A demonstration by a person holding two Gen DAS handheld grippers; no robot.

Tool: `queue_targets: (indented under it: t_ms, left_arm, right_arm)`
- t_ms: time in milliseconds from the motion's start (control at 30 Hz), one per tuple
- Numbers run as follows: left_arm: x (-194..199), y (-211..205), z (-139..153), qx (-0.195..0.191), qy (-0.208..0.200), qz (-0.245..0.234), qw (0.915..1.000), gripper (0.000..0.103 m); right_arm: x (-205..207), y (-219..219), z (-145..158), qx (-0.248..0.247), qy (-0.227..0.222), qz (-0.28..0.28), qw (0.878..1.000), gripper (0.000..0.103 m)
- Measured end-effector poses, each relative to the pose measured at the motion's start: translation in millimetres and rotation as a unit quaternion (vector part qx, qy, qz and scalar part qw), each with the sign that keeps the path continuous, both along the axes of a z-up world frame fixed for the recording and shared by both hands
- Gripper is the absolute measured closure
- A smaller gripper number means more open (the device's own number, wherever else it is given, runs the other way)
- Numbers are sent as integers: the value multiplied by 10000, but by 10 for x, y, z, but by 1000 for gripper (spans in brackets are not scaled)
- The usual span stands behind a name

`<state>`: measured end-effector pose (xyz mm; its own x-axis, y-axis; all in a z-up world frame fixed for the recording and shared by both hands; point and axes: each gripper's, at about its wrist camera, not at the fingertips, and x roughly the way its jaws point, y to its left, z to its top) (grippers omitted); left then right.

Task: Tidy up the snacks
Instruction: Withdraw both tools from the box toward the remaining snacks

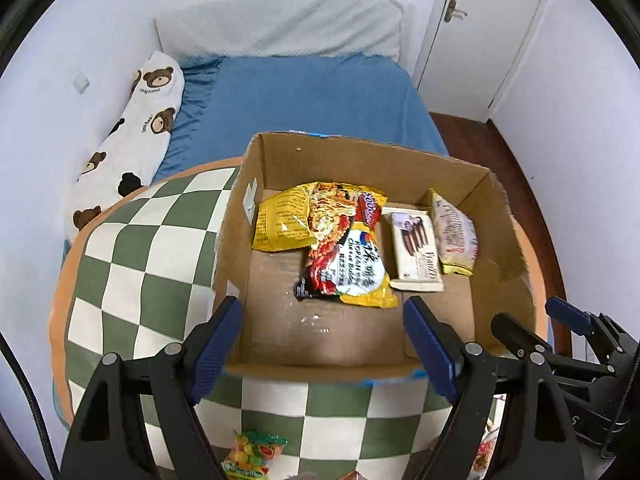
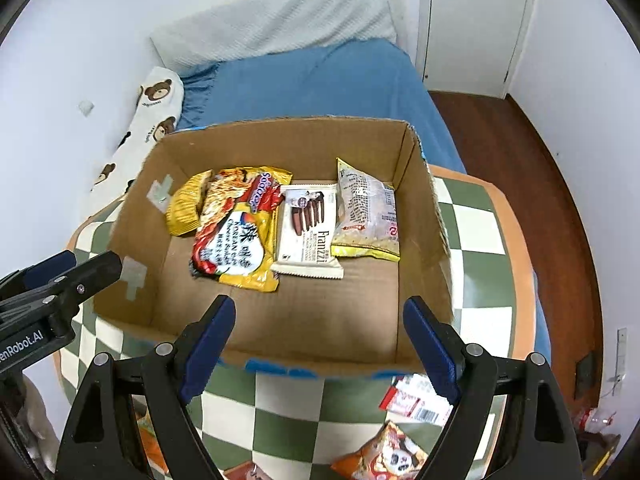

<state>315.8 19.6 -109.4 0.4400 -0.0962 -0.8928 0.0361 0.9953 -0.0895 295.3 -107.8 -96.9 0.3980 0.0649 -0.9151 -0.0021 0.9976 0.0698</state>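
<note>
An open cardboard box (image 1: pixel 280 344) (image 2: pixel 304 320) stands on a green-and-white checkered cushion (image 1: pixel 140 260) (image 2: pixel 480 248). Inside lie a yellow noodle packet (image 1: pixel 344 256) (image 2: pixel 236 236), a yellow snack bag (image 1: pixel 280 224) (image 2: pixel 184 208), a white wafer pack (image 1: pixel 416 252) (image 2: pixel 308 232) and a pale bun bag (image 1: pixel 456 236) (image 2: pixel 366 216). My left gripper (image 1: pixel 324 320) and my right gripper (image 2: pixel 320 320) both hover above the box's near edge, open and holding nothing. Loose snacks lie on the cushion below: a green candy bag (image 1: pixel 252 452), a white-red packet (image 2: pixel 420 400) and an orange bag (image 2: pixel 384 456).
The cushion rests on a bed with a blue sheet (image 1: pixel 312 100) (image 2: pixel 320 84), a bear-print pillow (image 1: pixel 132 140) (image 2: pixel 148 120) by the left wall and a grey pillow (image 1: pixel 280 24) at the head. A white door (image 1: pixel 480 32) and wood floor (image 2: pixel 520 160) lie to the right.
</note>
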Motion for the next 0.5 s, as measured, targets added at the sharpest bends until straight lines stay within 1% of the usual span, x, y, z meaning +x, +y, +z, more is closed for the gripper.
queue_targets:
  t_ms: [67,200,300,433,500]
  left_arm:
    - [-118,-5,54,-39,-51,-8,10000,21]
    - [-350,-22,113,-34,-120,-28,9999,21]
    - [-541,-31,100,-76,-68,-20,9999,21]
    - [-821,-54,-51,-112,170,-43,9998,21]
    - [-982,-81,-221,-138,443,-40,9989,21]
  right_arm:
    - [-129,-13,73,102,-48,-29,9999,15]
    - [-390,-20,203,133,-215,-66,9997,15]
    - [-587,-45,239,280,-227,-136,9993,15]
    - [-882,-121,135,407,-45,-238,9989,15]
    - [-1054,-198,2,482,152,-329,9982,15]
